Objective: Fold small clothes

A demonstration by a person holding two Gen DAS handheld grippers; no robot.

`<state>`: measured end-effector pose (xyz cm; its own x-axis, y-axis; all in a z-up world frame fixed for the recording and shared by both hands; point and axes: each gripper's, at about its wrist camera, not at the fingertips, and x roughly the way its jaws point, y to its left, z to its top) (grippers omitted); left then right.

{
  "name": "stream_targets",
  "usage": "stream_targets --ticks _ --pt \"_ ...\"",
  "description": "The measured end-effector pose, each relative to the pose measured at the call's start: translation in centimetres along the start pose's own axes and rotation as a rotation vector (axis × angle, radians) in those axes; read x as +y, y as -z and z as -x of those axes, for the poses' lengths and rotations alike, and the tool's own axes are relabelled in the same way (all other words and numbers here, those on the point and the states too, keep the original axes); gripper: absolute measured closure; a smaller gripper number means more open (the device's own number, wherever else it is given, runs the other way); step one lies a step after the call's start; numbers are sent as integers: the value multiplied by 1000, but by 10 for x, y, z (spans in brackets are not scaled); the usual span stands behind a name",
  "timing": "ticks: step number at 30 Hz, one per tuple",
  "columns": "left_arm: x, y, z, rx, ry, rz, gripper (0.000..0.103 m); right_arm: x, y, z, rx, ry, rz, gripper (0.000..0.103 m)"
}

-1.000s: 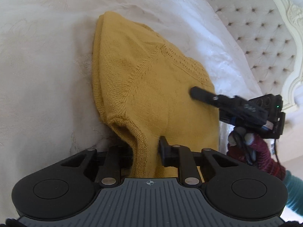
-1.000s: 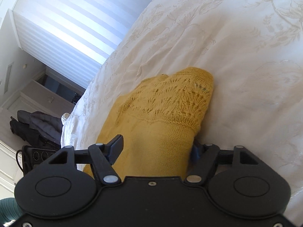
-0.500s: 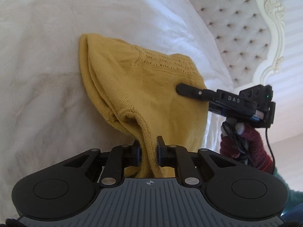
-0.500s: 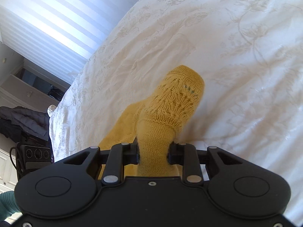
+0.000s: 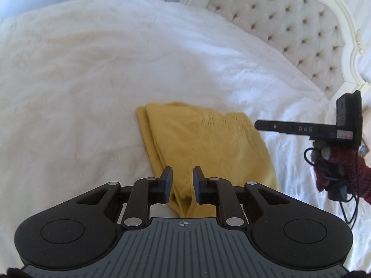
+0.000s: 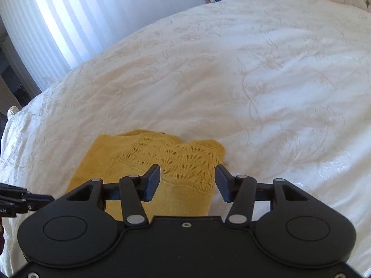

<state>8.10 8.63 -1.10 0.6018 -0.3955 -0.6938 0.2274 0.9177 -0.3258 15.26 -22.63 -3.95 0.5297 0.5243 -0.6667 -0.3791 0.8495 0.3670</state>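
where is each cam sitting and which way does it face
Left wrist: on the left gripper, looking down its fingers over the yellow knit garment toward the tufted headboard; shows the right gripper and gloved hand.
Right wrist: on the right gripper, looking across the garment toward the curtains.
Shared: garment, white bedspread.

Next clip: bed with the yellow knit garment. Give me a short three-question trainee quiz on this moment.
1. True or false: the yellow knit garment lies folded on the white bedspread.
2. Which gripper stands wider apart: left gripper or right gripper?
3. Is either gripper pinching the garment?

Key:
1. True.
2. Right; its jaws have just been opening, and so have the left's.
3. No; the fabric shows between the fingers, but the pads stand clear of it.
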Motion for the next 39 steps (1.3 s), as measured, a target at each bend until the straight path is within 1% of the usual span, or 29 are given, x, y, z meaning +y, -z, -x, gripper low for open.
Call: stream_targets --ticks 1,2,4,6,9,11,13,16,18,19,20,21,22,23,25,26,30,32,33,34,35,38,39 --pt "-5 -8 -5 -5 4 -18 82 0 1 1 -9 -5 13 44" --pt "-7 -13 -9 -5 7 -14 80 1 1 -1 -13 -5 26 44" --pt "-5 -26 -24 3 13 36 80 4 3 -6 -9 -4 42 44" --pt "0 -34 -37 11 4 97 79 5 8 -1 -6 -14 48 44" --pt "17 -39 -51 32 -43 181 79 7 10 -2 -15 -23 61 44" --pt "27 -41 -57 44 -54 210 78 7 12 -1 -17 -37 60 44" --pt "33 -42 -64 69 -58 220 70 6 14 1 -22 -49 60 44" --pt "40 -40 -74 104 -24 237 69 6 15 1 -29 -49 69 44" --pt "41 -39 -80 107 1 249 64 5 16 0 -29 -56 66 44" --pt "41 -39 -82 103 5 256 63 4 17 0 -30 -56 65 44" --pt "42 -39 -85 97 11 263 63 4 17 -1 -31 -55 65 44" --pt "42 -39 -85 88 20 261 67 5 19 -2 -31 -55 68 43" --pt "42 -39 -84 65 8 252 76 6 20 -2 -32 -52 74 43" --pt "40 -39 -82 45 -32 230 93 8 21 -2 -33 -49 82 43" --pt "39 -40 -81 29 -100 203 96 12 24 -2 -42 -36 107 43" --pt "41 -40 -80 27 -114 200 96 14 24 -3 -49 -32 118 43" --pt "49 -39 -82 42 -136 203 95 32 19 -13 -78 -44 196 44" --pt "47 -39 -82 42 -148 181 95 42 16 -24 -81 -65 227 50" --pt "46 -39 -83 41 -154 170 95 48 13 -35 -67 -72 245 59" --pt "46 -39 -84 43 -158 163 95 53 10 -44 -56 -69 257 62" --pt "46 -39 -84 46 -164 157 94 57 7 -55 -44 -64 264 63" --pt "47 -39 -86 48 -185 149 93 62 -1 -96 49 -62 227 62" --pt "49 -40 -86 50 -187 148 87 62 -2 -103 32 -66 209 62"
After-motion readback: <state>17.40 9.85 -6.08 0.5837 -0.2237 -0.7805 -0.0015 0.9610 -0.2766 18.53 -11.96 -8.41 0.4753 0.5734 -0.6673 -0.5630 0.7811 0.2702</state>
